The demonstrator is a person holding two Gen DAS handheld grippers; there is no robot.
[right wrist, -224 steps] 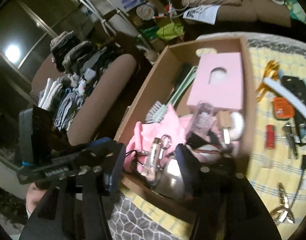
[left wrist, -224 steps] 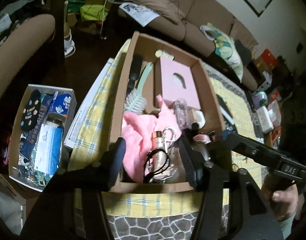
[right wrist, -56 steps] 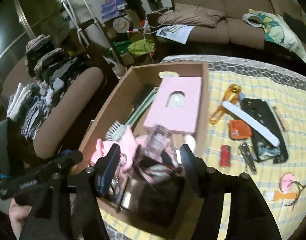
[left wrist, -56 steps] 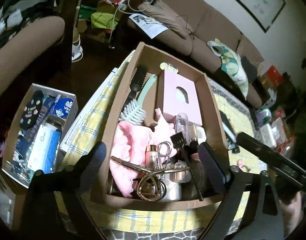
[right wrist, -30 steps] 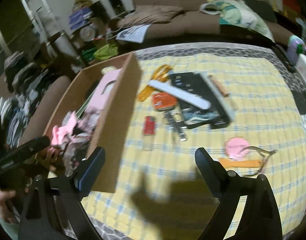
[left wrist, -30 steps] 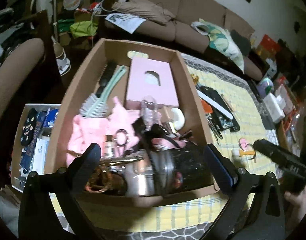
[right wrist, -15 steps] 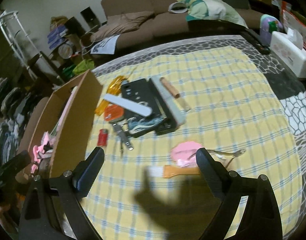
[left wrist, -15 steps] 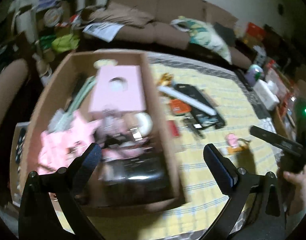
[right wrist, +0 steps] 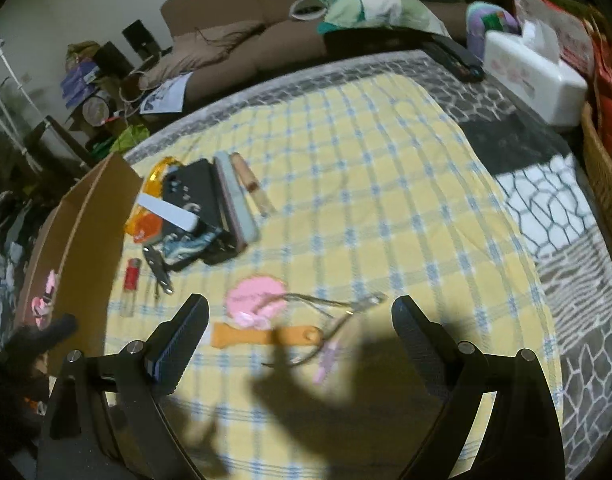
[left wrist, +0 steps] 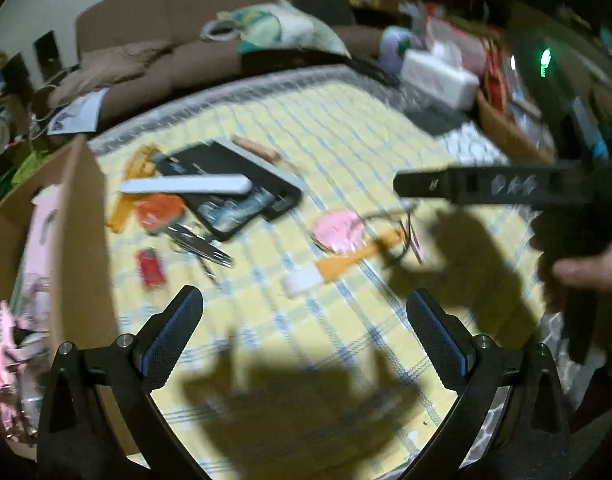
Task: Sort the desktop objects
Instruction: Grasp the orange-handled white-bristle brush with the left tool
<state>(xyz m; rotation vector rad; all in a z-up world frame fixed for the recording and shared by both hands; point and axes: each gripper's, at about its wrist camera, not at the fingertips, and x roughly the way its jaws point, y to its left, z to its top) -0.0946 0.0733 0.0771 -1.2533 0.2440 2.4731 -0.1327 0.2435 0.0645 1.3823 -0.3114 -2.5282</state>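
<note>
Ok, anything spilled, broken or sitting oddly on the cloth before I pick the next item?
Nothing stands out. The orange-handled tool, pink disc and red lighter lie flat beside the cardboard box; both grippers are open and empty.

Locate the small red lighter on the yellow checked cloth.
In the right wrist view the red lighter lies left of centre, beside the cardboard box wall, just below the orange tag.

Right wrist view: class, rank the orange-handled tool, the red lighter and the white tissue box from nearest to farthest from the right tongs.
1. Orange-handled tool: just ahead of the right tongs.
2. Red lighter: left, beside the cardboard box.
3. White tissue box: far right, past the cloth's edge.
</note>
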